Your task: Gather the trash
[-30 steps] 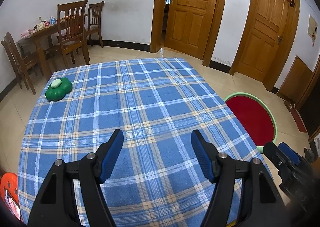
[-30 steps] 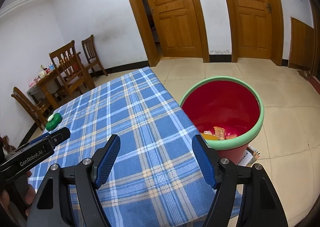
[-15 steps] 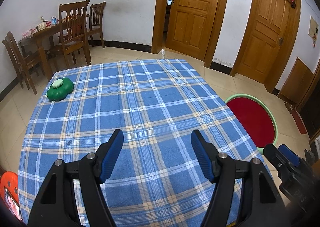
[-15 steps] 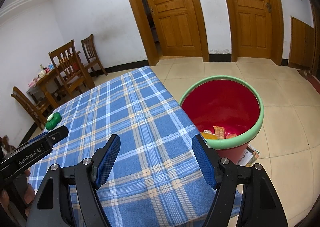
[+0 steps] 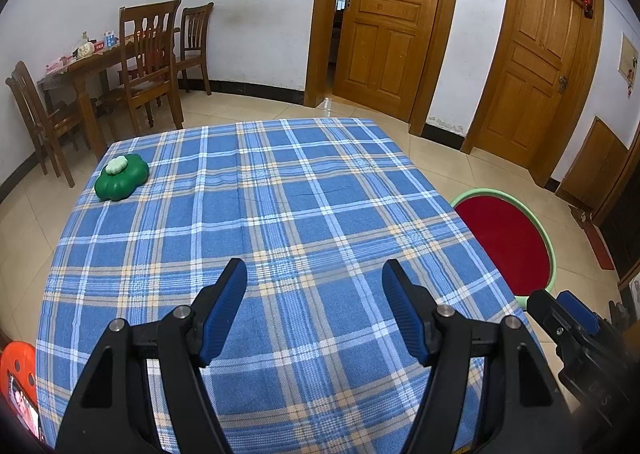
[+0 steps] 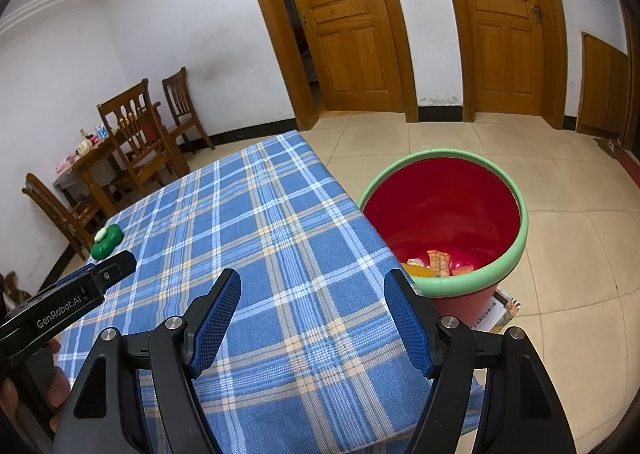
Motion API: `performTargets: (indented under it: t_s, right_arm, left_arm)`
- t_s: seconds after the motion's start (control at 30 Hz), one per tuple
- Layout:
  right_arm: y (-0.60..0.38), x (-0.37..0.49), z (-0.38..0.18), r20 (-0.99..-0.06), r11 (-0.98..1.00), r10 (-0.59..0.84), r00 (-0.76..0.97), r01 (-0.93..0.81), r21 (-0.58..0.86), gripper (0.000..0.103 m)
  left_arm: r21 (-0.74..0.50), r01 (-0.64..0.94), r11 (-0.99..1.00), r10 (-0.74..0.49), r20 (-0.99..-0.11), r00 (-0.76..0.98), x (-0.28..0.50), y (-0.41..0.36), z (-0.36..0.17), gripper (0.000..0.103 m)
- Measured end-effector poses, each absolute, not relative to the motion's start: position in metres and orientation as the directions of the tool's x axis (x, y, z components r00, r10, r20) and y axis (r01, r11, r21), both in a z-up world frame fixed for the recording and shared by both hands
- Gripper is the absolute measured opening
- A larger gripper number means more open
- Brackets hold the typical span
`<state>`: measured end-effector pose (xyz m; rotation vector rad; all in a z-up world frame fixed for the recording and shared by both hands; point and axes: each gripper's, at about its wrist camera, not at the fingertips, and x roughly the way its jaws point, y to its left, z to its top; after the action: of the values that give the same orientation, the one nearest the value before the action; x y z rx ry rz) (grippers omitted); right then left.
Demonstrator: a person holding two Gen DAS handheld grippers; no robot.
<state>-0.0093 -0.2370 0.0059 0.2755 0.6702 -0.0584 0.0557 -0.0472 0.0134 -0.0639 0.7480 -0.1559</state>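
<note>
A red bin with a green rim [image 6: 444, 214] stands on the floor at the table's right edge, with several wrappers [image 6: 436, 264] at its bottom. It also shows in the left wrist view [image 5: 508, 238]. My left gripper [image 5: 314, 310] is open and empty above the near part of the blue plaid tablecloth [image 5: 260, 214]. My right gripper [image 6: 312, 318] is open and empty above the table's near right corner, next to the bin. A green flower-shaped object [image 5: 121, 176] with a pale top lies at the table's far left, also in the right wrist view [image 6: 106, 240].
A wooden dining table with chairs [image 5: 120, 66] stands at the back left. Two wooden doors [image 5: 384, 22] are in the far wall. An orange stool [image 5: 16, 366] is at the near left. Papers [image 6: 496, 314] lie on the floor beside the bin.
The left wrist view has pulled back slightly, so the table looks a little farther. The right gripper has barely moved. Both stay open and empty.
</note>
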Motion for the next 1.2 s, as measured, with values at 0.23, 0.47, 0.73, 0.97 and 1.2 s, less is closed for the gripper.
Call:
performTargets:
  t_s: [0.23,0.47,0.73,0.97,1.2]
  right_arm:
    - [-0.2371,-0.0091,0.0062,-0.621,0.962,0.035,0.783,0.142,0.233,0.075]
    - [-0.2369,-0.0090,0.0064,-0.621,0.962,0.036,0.783,0.141,0.234,0.075]
    - [-0.2371,-0.0087,0.0069,-0.621,0.962,0.038,0.783,0.139,0.234,0.075]
    - [-0.2369,-0.0090,0.0061,-0.621,0.962,0.038,0.783,0.139,0.235,0.075]
    - [-0.2330,-0.0114,0.0053,-0.619,0.963,0.037,0.785,0.136,0.231,0.075]
  left_arm:
    - [-0.113,0.119,0.986,-0.164,-0.672,0.722,0.0558,-0.0470,0.0136,0.070]
    - [-0.114,0.119,0.986,-0.164,-0.671,0.723,0.0559,-0.0468,0.0135,0.070]
    - [-0.114,0.117,0.987,-0.163,-0.671,0.724,0.0561,-0.0463,0.0142,0.070]
    - [-0.115,0.117,0.986,-0.164,-0.668,0.726,0.0564,-0.0438,0.0151,0.070]
    - [-0.118,0.116,0.986,-0.166,-0.665,0.729,0.0560,-0.0418,0.0168,0.070]
